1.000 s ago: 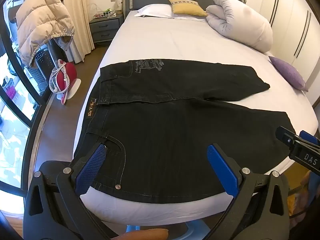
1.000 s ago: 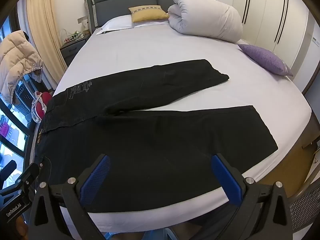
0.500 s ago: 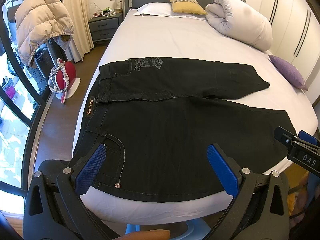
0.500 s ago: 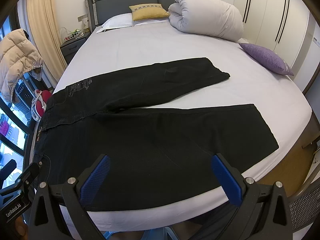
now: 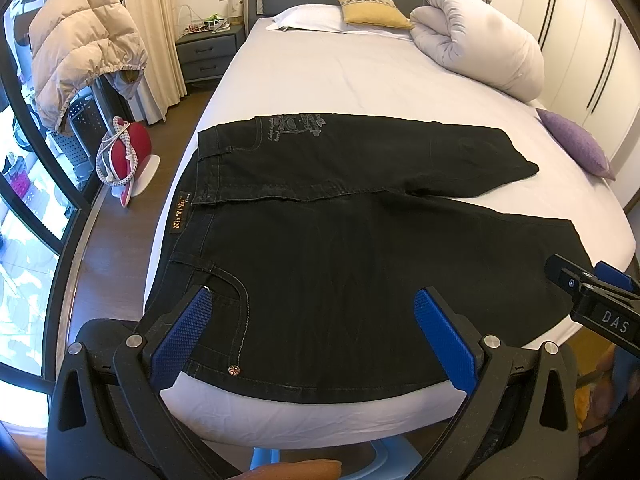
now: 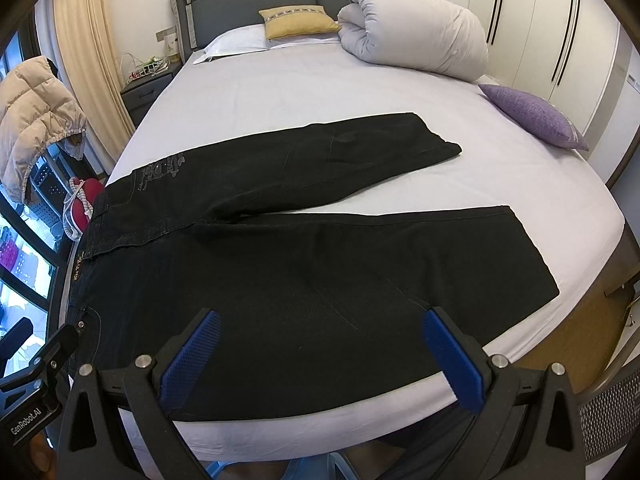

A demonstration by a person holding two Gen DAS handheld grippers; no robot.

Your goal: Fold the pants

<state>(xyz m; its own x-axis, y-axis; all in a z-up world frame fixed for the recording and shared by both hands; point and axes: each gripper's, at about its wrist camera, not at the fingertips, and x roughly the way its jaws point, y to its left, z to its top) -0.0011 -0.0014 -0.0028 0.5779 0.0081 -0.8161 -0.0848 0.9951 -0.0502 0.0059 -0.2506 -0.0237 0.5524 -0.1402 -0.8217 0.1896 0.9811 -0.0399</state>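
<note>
Black denim pants [image 5: 344,248] lie flat and unfolded across the foot end of the bed [image 5: 360,76], waistband toward the bed's left edge, both legs running off to the right. Left of the bed, a beige puffer jacket [image 5: 80,48] hangs over a rack, with a red bag [image 5: 128,148] on the wooden floor below it, and a grey nightstand [image 5: 206,54] stands beside the headboard.

Over the near edge of the bed, the left gripper [image 5: 312,328] hovers above the pants' front pocket and hip, its jaws spread wide apart and holding nothing. On the bed beyond the pants sit a white pillow [image 5: 308,18], a yellow cushion [image 5: 372,8] and a rolled white duvet [image 5: 480,36]. The right gripper [image 6: 320,348] hangs over the thigh of the nearer leg, jaws likewise wide apart and empty. The farther leg angles away from the nearer one, so bare sheet shows between their hems. A purple cushion [image 6: 536,116] rests near the bed's right edge, white wardrobe doors [image 6: 552,24] behind it.
</note>
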